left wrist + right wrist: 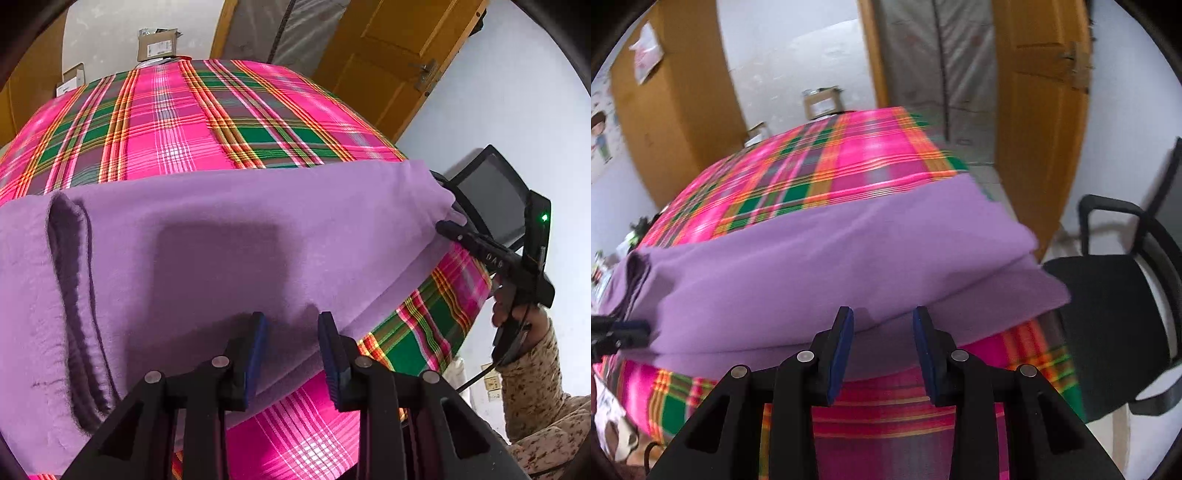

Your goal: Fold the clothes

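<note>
A purple garment (pixel 240 236) lies folded across the near part of a table under a pink and green plaid cloth (pixel 184 122). One thick seam or fold runs down its left side. My left gripper (pixel 291 317) hovers over the garment's near edge. Its blue pads stand apart and the fabric lies under the gap, unpressed. The right gripper (pixel 445 206) sits at the garment's right corner, held by a hand in a patterned sleeve (pixel 532 380). In the right wrist view the garment (pixel 831 266) shows two layers. The right gripper (pixel 882 312) is open over its near edge, and the left gripper (pixel 628 332) shows at the far left.
A black office chair (pixel 1108 302) stands close to the table's right corner. Cardboard boxes (pixel 157 44) sit beyond the far edge. Wooden doors (pixel 388 62) and a grey curtain are behind. The far half of the plaid cloth (pixel 849 155) carries nothing.
</note>
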{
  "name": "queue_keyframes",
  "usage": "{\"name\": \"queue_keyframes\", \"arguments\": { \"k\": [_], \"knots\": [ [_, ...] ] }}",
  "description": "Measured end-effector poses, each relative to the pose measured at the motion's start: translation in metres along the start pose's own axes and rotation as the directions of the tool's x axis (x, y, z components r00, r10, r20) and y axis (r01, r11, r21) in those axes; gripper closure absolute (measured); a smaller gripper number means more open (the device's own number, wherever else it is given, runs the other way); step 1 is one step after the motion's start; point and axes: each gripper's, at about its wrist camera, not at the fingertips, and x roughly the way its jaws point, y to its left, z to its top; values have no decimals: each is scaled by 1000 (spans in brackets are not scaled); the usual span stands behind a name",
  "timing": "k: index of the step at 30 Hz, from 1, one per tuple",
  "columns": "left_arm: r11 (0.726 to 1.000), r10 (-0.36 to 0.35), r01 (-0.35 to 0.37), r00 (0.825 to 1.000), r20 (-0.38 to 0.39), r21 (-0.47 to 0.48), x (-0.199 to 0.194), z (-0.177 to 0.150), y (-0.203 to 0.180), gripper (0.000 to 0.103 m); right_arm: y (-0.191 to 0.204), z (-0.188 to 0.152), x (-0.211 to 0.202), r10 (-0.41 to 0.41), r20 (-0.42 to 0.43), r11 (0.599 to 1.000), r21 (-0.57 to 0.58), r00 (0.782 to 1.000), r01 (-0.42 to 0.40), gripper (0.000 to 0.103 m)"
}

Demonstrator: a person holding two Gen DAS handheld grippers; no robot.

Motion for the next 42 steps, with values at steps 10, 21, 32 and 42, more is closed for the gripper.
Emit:
{"name": "queue_keyframes", "arguments": {
  "k": [10,21,32,42],
  "knots": [
    [989,99,-100,995,19,111,2,-4,-23,66,-33,12,4,-16,21,993,116,1000,13,67],
    [963,179,-179,984,21,202,14,-1,-42,66,-45,30,20,38,30,980,196,999,-43,66],
    [955,153,-150,988,10,255,22,0,-53,66,-57,31,23,92,52,961,257,994,-102,86],
    [929,187,-180,982,9,322,28,-3,-67,66,-58,30,13,121,96,953,267,988,-142,98]
  ]
}}
